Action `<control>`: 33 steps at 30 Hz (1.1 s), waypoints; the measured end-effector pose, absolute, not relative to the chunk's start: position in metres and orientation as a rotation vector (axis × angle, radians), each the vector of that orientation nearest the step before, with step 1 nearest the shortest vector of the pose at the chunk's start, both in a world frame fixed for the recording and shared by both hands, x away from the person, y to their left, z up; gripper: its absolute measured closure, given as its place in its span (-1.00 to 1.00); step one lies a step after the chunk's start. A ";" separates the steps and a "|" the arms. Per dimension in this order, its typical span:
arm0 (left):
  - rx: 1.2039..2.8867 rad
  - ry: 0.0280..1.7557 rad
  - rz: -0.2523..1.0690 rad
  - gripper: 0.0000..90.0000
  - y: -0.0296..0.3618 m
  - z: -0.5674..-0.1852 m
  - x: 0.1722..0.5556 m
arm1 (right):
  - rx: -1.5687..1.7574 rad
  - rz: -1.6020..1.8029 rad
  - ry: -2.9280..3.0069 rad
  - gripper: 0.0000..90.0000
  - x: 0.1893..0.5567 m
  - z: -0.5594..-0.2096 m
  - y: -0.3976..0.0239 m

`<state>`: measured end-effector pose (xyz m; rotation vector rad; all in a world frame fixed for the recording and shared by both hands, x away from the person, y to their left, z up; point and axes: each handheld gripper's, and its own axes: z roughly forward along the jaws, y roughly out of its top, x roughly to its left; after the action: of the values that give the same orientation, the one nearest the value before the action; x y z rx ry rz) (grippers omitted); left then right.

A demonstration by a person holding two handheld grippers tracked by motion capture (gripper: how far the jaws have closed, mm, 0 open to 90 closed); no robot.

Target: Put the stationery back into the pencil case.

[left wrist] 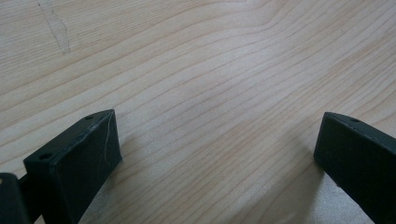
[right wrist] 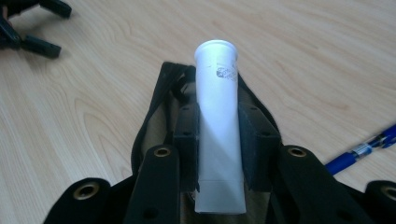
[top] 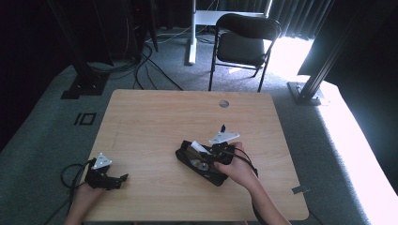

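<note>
My right gripper [right wrist: 218,140] clamps a white tube [right wrist: 217,126] over the open black pouch [top: 199,163] mid-table. A blue pen [right wrist: 362,149] lies just beside it. My left gripper [top: 123,179] rests wide open near the table's [top: 155,117] front left edge, well apart.

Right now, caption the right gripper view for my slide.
Right gripper clamps a white tube above an open black pouch.

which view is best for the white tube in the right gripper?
The right gripper view: the white tube runs up the middle, cap end away, clamped between the right gripper fingers above the open black pouch. The high view gives a small white sliver over the pouch. The left gripper view looks at bare table.
</note>
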<state>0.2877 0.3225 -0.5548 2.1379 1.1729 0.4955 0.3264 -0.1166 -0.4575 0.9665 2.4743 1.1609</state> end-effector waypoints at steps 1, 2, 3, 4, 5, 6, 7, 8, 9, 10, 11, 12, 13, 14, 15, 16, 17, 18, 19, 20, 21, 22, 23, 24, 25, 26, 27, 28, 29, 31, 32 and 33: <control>2.138 1.173 0.496 -0.99 0.322 -0.555 0.288 | 0.960 1.135 2.494 0.56 0.327 -0.459 -0.115; 2.138 1.173 0.496 -0.99 0.322 -0.555 0.288 | 0.959 1.122 2.501 0.56 0.328 -0.461 -0.115; 2.138 1.173 0.496 -0.99 0.322 -0.555 0.288 | 0.959 1.118 2.503 0.56 0.329 -0.462 -0.114; 2.138 1.173 0.495 -0.99 0.322 -0.555 0.288 | 0.943 1.102 2.514 0.56 0.330 -0.465 -0.112; 2.138 1.173 0.495 -0.99 0.322 -0.555 0.288 | 0.937 1.095 2.516 0.56 0.331 -0.466 -0.110; 2.138 1.173 0.496 -0.99 0.323 -0.555 0.288 | 0.927 1.074 2.533 0.56 0.332 -0.468 -0.109; 2.138 1.172 0.496 -0.99 0.323 -0.555 0.288 | 0.938 1.079 2.529 0.56 0.334 -0.469 -0.108; 2.138 1.172 0.496 -0.99 0.323 -0.555 0.288 | 0.922 1.052 2.545 0.56 0.335 -0.471 -0.107; 2.138 1.173 0.495 -0.99 0.322 -0.555 0.288 | 0.910 1.026 2.562 0.56 0.336 -0.473 -0.105; 2.139 1.172 0.495 -0.99 0.323 -0.555 0.288 | 0.912 1.022 2.568 0.56 0.337 -0.475 -0.103; 2.138 1.173 0.495 -0.99 0.323 -0.555 0.288 | 0.906 1.000 2.587 0.56 0.338 -0.477 -0.102; 2.138 1.173 0.495 -0.99 0.323 -0.555 0.288 | 0.905 0.989 2.595 0.56 0.339 -0.478 -0.101; 2.138 1.173 0.495 -0.99 0.323 -0.555 0.288 | 0.902 0.978 2.599 0.56 0.341 -0.479 -0.100; 2.138 1.173 0.495 -0.99 0.323 -0.555 0.288 | 0.888 0.943 2.628 0.56 0.342 -0.481 -0.098; 2.138 1.173 0.495 -0.99 0.323 -0.555 0.288 | 0.888 0.933 2.630 0.56 0.342 -0.482 -0.097; 2.138 1.173 0.495 -0.99 0.323 -0.555 0.288 | 0.881 0.919 2.641 0.56 0.343 -0.483 -0.095; 2.138 1.173 0.495 -0.99 0.323 -0.555 0.288 | 0.878 0.900 2.656 0.56 0.343 -0.484 -0.093; 2.138 1.173 0.495 -0.99 0.323 -0.555 0.288 | 0.876 0.898 2.652 0.56 0.344 -0.484 -0.092; 2.138 1.173 0.495 -0.99 0.323 -0.555 0.288 | 0.871 0.883 2.667 0.56 0.344 -0.485 -0.090; 2.138 1.173 0.495 -0.99 0.322 -0.555 0.288 | 0.873 0.864 2.673 0.56 0.345 -0.485 -0.089; 2.138 1.172 0.495 -0.99 0.323 -0.555 0.288 | 0.875 0.865 2.667 0.56 0.346 -0.486 -0.087; 2.138 1.172 0.495 -0.99 0.323 -0.555 0.288 | 0.872 0.845 2.687 0.56 0.346 -0.487 -0.086; 2.138 1.173 0.495 -0.99 0.323 -0.555 0.288 | 0.880 0.831 2.696 0.56 0.347 -0.488 -0.084; 2.138 1.173 0.495 -0.99 0.323 -0.555 0.288 | 0.877 0.822 2.696 0.56 0.348 -0.490 -0.083; 2.138 1.173 0.495 -0.99 0.323 -0.555 0.288 | 0.871 0.796 2.712 0.56 0.348 -0.492 -0.082; 2.138 1.173 0.495 -0.99 0.323 -0.555 0.288 | 0.871 0.796 2.712 0.56 0.348 -0.492 -0.082; 2.138 1.173 0.495 -0.99 0.323 -0.555 0.288 | 0.868 0.785 2.716 0.56 0.349 -0.493 -0.081; 2.138 1.173 0.495 -0.99 0.323 -0.555 0.288 | 0.867 0.758 2.732 0.56 0.351 -0.496 -0.079; 2.138 1.173 0.495 -0.99 0.323 -0.555 0.288 | 0.871 0.757 2.728 0.56 0.352 -0.497 -0.078; 2.138 1.173 0.495 -0.99 0.323 -0.555 0.288 | 0.879 0.749 2.742 0.56 0.353 -0.498 -0.077; 2.138 1.173 0.495 -0.99 0.323 -0.555 0.288 | 0.884 0.745 2.746 0.56 0.354 -0.499 -0.076; 2.138 1.173 0.495 -0.99 0.323 -0.555 0.288 | 0.885 0.732 2.751 0.56 0.354 -0.500 -0.075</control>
<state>0.2877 0.3225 -0.5547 2.1384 1.1725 0.4954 0.3544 -0.0751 -0.5000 0.8854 2.7513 0.7322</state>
